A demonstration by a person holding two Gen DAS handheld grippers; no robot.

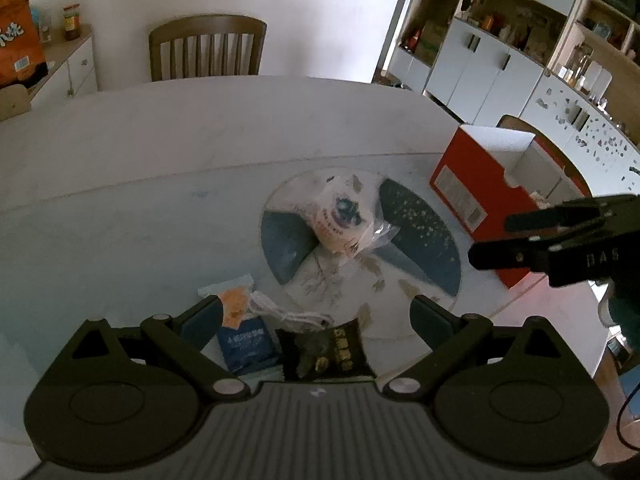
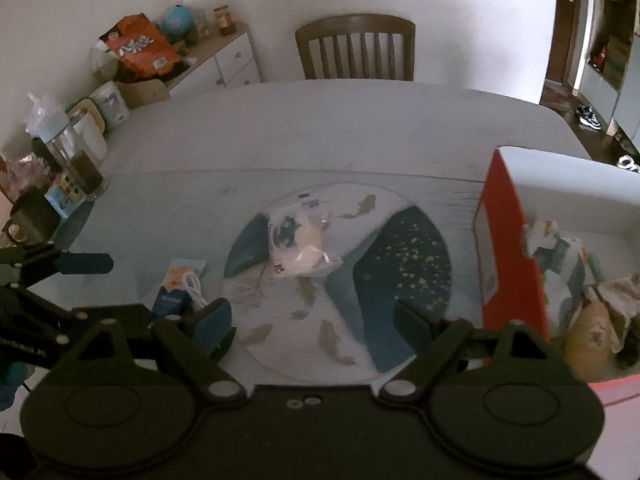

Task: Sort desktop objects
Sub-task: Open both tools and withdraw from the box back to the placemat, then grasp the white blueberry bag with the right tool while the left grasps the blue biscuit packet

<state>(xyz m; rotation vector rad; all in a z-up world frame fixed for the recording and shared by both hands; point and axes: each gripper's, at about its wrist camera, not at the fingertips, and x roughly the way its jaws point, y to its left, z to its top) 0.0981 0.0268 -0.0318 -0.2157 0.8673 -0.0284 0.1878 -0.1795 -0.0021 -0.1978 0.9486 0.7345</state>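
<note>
White table [image 2: 280, 128], snack bag [image 2: 298, 246] ahead of empty right tongs [image 2: 314, 320]

Two hand-held grippers, all matte black plastic. The left gripper [image 1: 316, 318] shows a ribbed grey centre plate, two round disc housings at four and eight o'clock, and angled linkage arms pinned with silver screws; its fingers [image 1: 202, 316] carry dark blue pads. The right gripper [image 2: 314, 320] repeats the build, though its centre plate is smooth black with two small silver fasteners at its top edge. White letters "BAS" mark its side in the left camera's view, toward three o'clock.
</note>
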